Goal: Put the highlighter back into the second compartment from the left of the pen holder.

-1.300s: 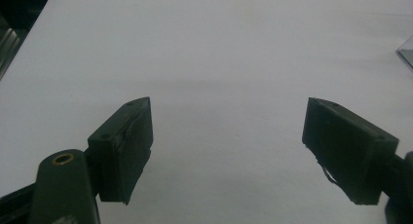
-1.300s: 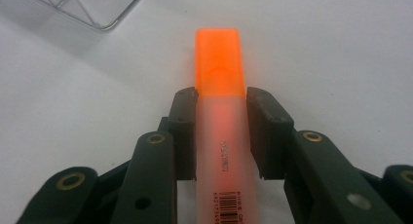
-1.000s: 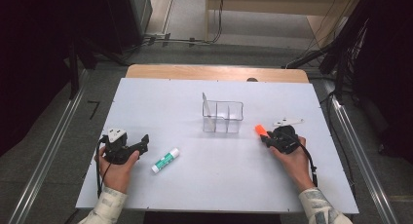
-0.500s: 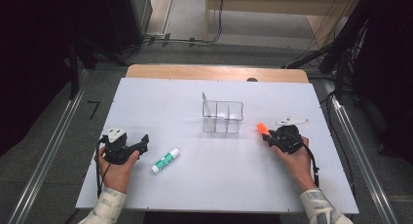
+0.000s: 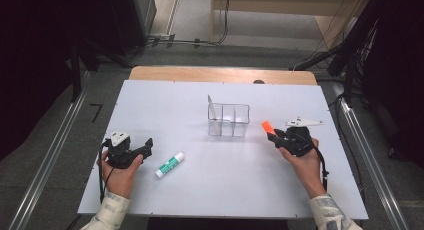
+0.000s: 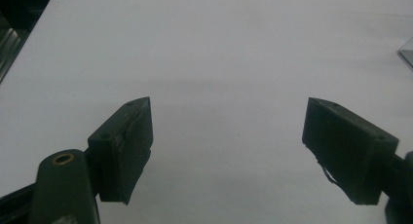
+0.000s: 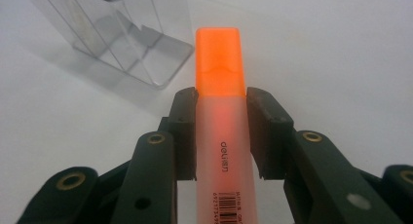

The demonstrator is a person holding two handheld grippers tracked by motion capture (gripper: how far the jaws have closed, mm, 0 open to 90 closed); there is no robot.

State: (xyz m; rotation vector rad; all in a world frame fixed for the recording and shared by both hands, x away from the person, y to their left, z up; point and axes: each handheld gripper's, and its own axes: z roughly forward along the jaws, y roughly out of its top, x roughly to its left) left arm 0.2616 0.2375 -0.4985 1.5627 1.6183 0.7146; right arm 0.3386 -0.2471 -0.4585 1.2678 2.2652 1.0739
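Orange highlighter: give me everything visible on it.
The highlighter has a bright orange cap and a frosted, translucent orange-tinted barrel with "deli" printed along it and a barcode below. Looks like plastic, cap on. The right hand-held gripper is shut on the barrel, pads pressing both sides, cap jutting past them. In the high view it tilts up, off the table, toward the clear organizer.

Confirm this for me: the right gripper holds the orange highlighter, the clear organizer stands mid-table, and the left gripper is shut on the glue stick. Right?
Not quite. The left gripper is open and holds nothing, as the left gripper view shows; the glue stick lies on the table beside it. The rest stands.
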